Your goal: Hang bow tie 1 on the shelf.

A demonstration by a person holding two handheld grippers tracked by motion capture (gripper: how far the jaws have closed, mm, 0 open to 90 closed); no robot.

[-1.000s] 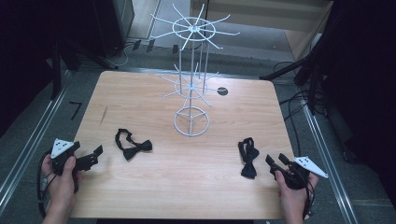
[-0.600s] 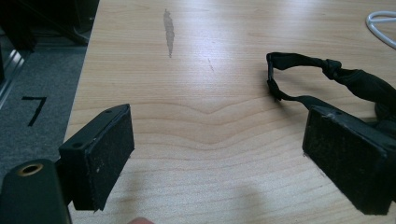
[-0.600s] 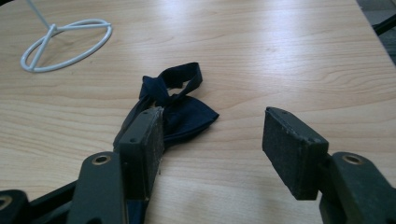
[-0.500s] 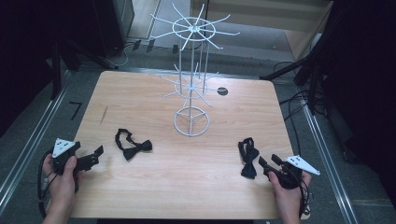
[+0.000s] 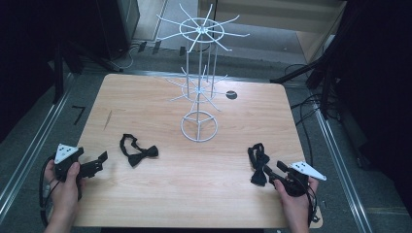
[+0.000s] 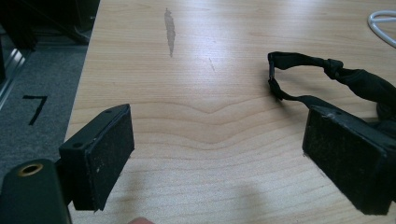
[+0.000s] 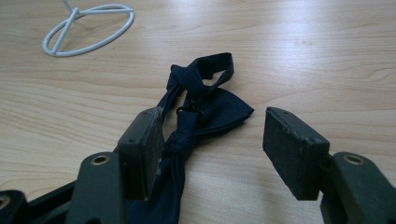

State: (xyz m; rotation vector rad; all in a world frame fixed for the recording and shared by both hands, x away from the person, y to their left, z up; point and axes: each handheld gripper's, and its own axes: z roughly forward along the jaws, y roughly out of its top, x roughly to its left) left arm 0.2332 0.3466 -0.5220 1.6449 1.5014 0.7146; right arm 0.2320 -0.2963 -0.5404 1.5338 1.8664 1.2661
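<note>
Right gripper (image 7: 212, 149): jaws spread, nothing pinched. The dark blue bow tie (image 7: 201, 112) lies flat on the worktop (image 7: 303, 56), partly inside the gap. Its folded end runs along the inner face of the left-hand jaw in the right gripper view, touching or just beside that pad; I cannot tell which. The far-side jaw stands clear of the cloth, with bare wood between pad and tie. The strap loop with its small metal clasp lies ahead of the jaw tips. Beyond the tips and to the left sits the ring base of the white wire rack (image 7: 88, 28), well apart from the tie.

In the high view the right gripper (image 5: 272, 175) rests at the near right of the worktop (image 5: 145, 97), jaws pointing at the bow tie (image 5: 258, 162), held by the right hand (image 5: 296, 199).

Left gripper (image 6: 215, 158): jaws spread wide, nothing between them but bare wood. A black bow tie (image 6: 355, 81) lies ahead of the jaws; its strap loop sits just past the tip of the right-hand jaw in the left gripper view, and its knot is partly hidden behind that jaw. Whether cloth touches the jaw is not clear.

In the high view the left gripper (image 5: 99, 162) sits at the near left edge in the left hand (image 5: 63, 184), the black bow tie (image 5: 138, 151) near its jaw tips. The wire rack (image 5: 199, 97) stands at mid-worktop, well ahead of both grippers.
</note>
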